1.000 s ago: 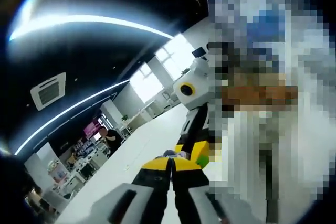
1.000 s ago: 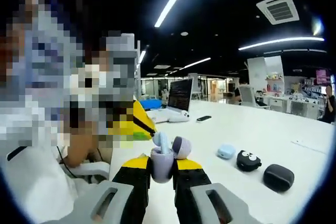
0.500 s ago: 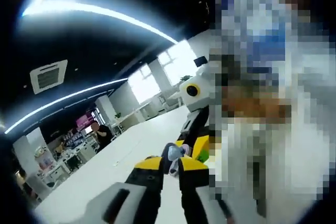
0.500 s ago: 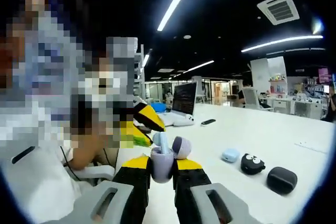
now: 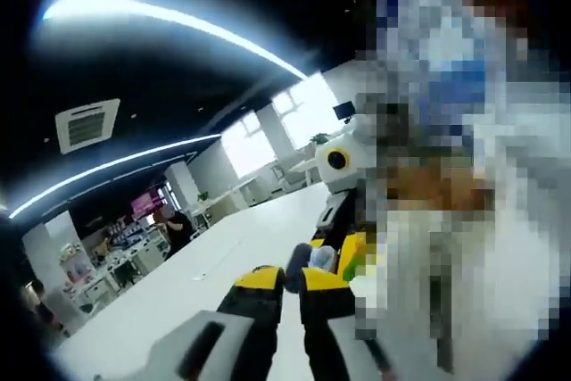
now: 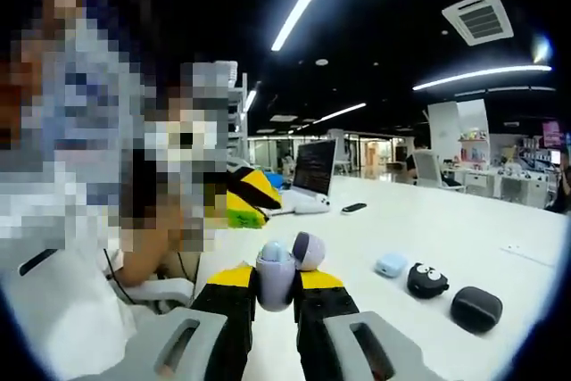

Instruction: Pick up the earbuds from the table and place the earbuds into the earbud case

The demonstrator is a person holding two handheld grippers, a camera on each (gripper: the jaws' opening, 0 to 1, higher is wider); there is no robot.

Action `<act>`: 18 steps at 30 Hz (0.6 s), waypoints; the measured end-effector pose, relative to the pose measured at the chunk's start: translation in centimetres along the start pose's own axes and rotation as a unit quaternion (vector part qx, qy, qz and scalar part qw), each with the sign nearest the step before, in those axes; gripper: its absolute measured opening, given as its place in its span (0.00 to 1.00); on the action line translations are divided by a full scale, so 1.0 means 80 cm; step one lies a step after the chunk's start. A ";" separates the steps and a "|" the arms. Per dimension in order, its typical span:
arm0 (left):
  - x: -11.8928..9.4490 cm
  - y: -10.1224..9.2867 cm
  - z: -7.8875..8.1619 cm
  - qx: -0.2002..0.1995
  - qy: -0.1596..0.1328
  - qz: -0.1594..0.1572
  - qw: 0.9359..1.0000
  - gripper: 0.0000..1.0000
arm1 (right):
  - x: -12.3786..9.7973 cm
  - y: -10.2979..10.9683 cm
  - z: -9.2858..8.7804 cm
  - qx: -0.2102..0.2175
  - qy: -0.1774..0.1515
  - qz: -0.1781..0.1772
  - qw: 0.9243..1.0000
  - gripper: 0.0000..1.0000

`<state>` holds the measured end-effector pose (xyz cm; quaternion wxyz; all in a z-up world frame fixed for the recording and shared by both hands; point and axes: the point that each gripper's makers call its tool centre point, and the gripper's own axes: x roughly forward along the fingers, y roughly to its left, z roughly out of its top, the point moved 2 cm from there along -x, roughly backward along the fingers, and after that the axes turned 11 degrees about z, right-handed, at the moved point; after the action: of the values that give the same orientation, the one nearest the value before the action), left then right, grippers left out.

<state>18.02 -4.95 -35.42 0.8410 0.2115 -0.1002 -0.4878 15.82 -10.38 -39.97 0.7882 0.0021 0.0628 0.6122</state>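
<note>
Clamping the lavender earbud case (image 6: 276,281), the right gripper (image 6: 276,285) now shows its earbud (image 6: 274,252) seated lower; the left gripper (image 5: 292,276), jaws slightly parted, has backed away.

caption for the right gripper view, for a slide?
Right gripper holds an open lilac earbud case, earbud seated, above a white table.

Both views are taken low above the white table (image 6: 428,220), along each gripper's jaws. The right gripper view is aimed level across it toward a laptop (image 6: 312,167). The left gripper view is rolled, apparently upward. The table is shared.
</note>
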 end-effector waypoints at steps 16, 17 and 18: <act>-0.091 0.130 -0.164 -0.128 0.242 0.142 0.951 0.21 | -0.018 -0.009 -0.001 0.009 0.003 -0.022 1.000 0.16; -0.093 0.132 -0.174 -0.123 0.258 0.144 0.947 0.21 | -0.018 -0.009 -0.002 0.009 0.003 -0.023 1.000 0.16; -0.094 0.133 -0.184 -0.127 0.270 0.147 0.943 0.20 | -0.018 -0.009 -0.002 0.010 0.004 -0.023 1.000 0.16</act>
<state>28.04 9.95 -43.42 0.9188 0.2094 0.1632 -0.2920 16.17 -11.98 -40.09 0.8020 0.0056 0.0720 0.5930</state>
